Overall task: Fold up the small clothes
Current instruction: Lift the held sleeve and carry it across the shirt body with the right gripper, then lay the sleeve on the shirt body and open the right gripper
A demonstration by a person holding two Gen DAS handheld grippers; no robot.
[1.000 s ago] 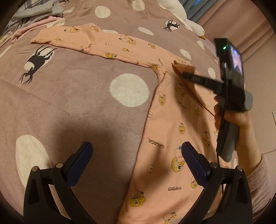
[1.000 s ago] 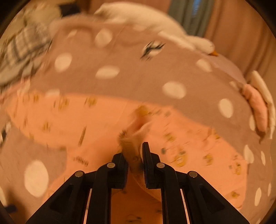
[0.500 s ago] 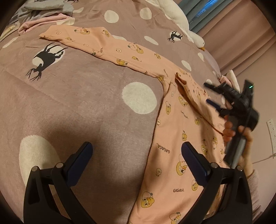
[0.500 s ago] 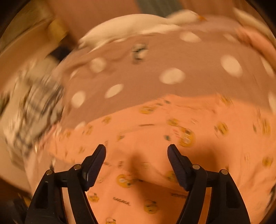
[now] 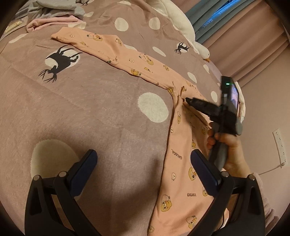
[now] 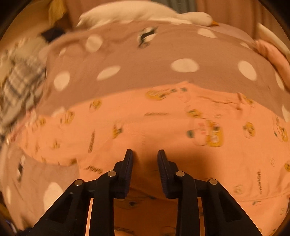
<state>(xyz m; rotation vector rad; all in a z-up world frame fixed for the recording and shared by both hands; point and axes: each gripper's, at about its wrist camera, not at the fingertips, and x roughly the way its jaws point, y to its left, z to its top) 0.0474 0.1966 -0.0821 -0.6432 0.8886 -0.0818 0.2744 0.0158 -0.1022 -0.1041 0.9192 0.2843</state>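
Left wrist view: the pink pants (image 5: 181, 145) lie spread on the spotted blanket (image 5: 99, 109), one leg running up-left toward a heap of clothes (image 5: 54, 16), the other coming down toward the camera. The left gripper (image 5: 144, 167) hovers wide open over the blanket, its right finger above the near leg's edge and nothing between the fingers. Farther off, the right gripper (image 5: 187, 99), held in a hand (image 5: 228, 145), points its tips at the crotch, where the cloth is puckered; whether they touch the fabric I cannot tell.

Right wrist view: blurred. The right gripper (image 6: 145, 154) sits low over the pants (image 6: 163, 127); its jaws have just been closing and now stand narrowly apart, with cloth lying under the gap but not pinched. A white plush goose (image 6: 145, 12) lies beyond.

The pants look light, thin and limp, so they will drape and wrinkle and slide little on the fuzzy blanket. Seams, cuffs and waistband probably give the firmest hold; a pinch at the crotch seam and one at a cuff would suit laying leg over leg.
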